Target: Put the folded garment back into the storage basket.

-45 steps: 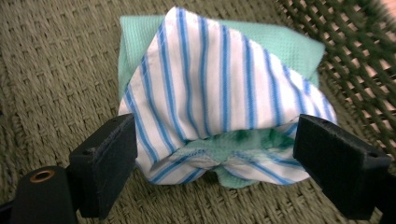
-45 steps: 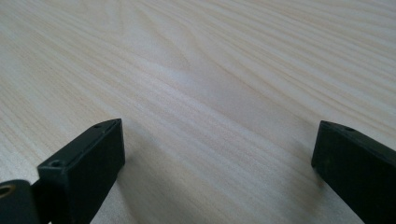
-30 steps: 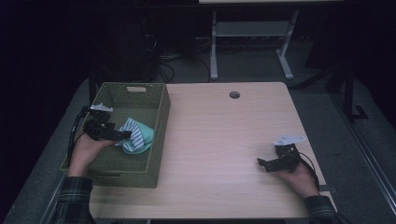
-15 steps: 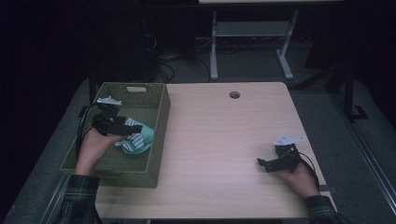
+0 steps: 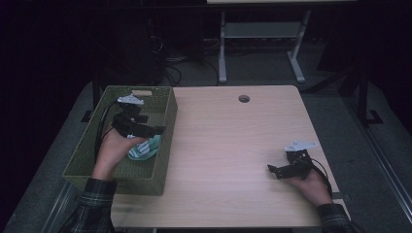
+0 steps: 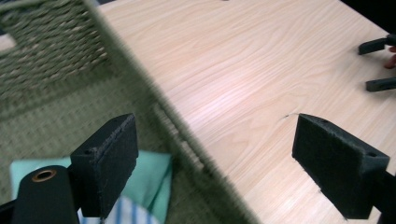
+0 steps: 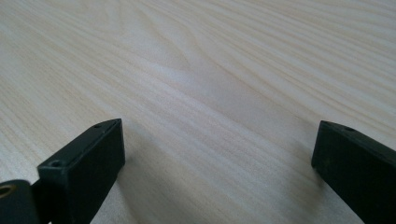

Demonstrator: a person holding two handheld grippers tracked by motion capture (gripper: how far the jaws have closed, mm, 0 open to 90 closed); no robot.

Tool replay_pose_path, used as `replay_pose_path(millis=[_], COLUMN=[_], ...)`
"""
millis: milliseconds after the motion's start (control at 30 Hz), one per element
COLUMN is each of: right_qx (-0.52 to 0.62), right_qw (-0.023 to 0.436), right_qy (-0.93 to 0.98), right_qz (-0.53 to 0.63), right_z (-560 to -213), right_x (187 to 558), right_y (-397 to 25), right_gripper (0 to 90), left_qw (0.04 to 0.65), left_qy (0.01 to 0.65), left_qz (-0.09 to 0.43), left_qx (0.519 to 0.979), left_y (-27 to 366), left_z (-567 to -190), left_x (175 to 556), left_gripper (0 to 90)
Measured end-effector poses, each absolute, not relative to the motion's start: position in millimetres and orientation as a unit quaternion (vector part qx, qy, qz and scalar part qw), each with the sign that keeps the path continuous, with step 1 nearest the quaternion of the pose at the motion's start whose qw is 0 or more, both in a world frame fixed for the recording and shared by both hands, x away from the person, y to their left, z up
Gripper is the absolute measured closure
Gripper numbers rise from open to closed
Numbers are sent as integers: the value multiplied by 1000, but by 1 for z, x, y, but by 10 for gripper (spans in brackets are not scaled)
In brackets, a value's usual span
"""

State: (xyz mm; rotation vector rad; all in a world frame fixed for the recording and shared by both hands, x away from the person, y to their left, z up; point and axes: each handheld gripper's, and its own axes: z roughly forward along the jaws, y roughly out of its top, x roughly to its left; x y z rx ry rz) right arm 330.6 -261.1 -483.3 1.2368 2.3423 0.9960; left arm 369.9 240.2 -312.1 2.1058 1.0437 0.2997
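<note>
A: Has the left gripper (image 5: pixel 158 129) let go?
B: Yes, it has risen, jaws spread and empty; the cloth (image 5: pixel 145 149) lies in the basket (image 5: pixel 167 141). The right gripper (image 5: pixel 270 169) rests released, near right.

Light wood counter (image 5: pixel 233 145) with a small round cable hole (image 5: pixel 244 98) near its far edge. Behind it on the dark floor there's a tangle of cables (image 5: pixel 182 65) and the white legs of another desk (image 5: pixel 257 43).
</note>
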Motion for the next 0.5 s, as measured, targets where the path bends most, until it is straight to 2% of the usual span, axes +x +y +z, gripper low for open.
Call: replay_pose_path(millis=[500], right_qx=[429], right_qw=[157], right_qy=[818], right_qz=[349], right_z=[-483], right_x=[331], right_y=[-261], right_gripper=[22], left_qw=[396], left_qy=[354], left_qz=[94], left_qx=[842], left_y=[173], left_z=[-319], left_x=[365], left_gripper=[141])
